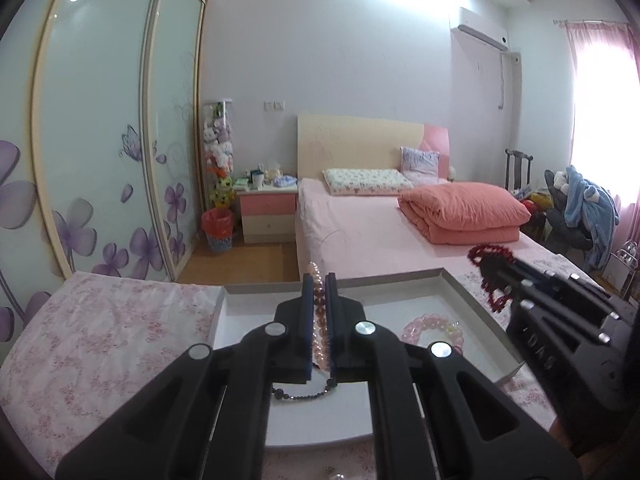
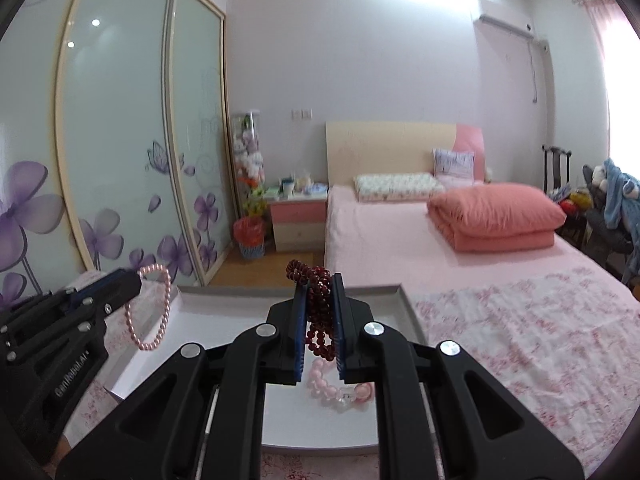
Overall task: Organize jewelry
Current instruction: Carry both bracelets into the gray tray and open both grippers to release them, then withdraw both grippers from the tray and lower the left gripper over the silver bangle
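Pearl bracelet (image 1: 319, 312) pinched between left jaws, red bracelet (image 2: 319, 308) between right

Four bracelets (image 1: 434, 326), one white tray (image 1: 460, 296), two claws (image 1: 319, 284), two pillows (image 1: 366, 181)

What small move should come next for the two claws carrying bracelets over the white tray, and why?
Probably lower both and let go. The left claw is shut on the pink pearl bracelet, the right claw on the dark red bead bracelet, and both hang over the white tray, where a pale pink bead bracelet already lies.
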A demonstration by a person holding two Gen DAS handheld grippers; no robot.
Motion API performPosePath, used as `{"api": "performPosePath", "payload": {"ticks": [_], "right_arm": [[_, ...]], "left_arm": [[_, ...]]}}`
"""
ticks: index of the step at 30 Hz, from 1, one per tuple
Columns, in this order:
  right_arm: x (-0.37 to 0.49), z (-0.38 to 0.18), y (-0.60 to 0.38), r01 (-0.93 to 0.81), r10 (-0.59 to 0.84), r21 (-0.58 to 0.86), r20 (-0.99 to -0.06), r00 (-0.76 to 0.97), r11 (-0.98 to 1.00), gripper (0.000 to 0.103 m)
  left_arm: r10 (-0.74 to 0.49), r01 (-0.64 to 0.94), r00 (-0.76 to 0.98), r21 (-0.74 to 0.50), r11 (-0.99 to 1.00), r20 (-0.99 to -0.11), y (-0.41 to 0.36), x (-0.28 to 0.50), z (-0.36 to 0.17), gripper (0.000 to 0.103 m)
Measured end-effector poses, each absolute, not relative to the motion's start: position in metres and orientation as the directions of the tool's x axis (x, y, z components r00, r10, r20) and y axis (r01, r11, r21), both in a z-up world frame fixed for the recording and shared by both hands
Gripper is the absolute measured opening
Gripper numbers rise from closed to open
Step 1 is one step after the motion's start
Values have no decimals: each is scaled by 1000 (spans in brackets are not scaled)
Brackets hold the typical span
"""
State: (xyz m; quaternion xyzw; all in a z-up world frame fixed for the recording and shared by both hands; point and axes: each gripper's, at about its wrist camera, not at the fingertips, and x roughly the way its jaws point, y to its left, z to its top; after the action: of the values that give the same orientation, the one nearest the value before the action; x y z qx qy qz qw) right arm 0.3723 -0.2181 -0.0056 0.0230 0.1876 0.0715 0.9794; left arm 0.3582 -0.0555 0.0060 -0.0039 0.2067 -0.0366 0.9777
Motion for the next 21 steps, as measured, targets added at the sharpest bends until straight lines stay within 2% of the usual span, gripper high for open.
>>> {"api": "performPosePath", "payload": {"ticks": [10, 11, 12, 14, 21], "right_arm": [[397, -31, -219, -121, 172, 134, -496, 851, 984, 15], [398, -31, -220, -122, 180, 145, -506, 843, 982, 21], [397, -32, -221, -122, 185, 156, -508, 841, 980, 31], [394, -32, -225, -118, 187, 166, -504, 843, 979, 41], [391, -24, -234, -106, 176, 168, -486, 856, 980, 41]], "left_arm": [[-89, 70, 873, -57, 996, -479, -43, 387, -14, 7], [-89, 69, 871, -60, 996, -482, -43, 389, -15, 10], [-88, 65, 868, -64, 996, -489, -42, 391, -17, 14], [-90, 61, 865, -76, 995, -494, -39, 393, -18, 19], [-74, 24, 857, -104, 994, -509, -24, 393, -17, 20]]}}
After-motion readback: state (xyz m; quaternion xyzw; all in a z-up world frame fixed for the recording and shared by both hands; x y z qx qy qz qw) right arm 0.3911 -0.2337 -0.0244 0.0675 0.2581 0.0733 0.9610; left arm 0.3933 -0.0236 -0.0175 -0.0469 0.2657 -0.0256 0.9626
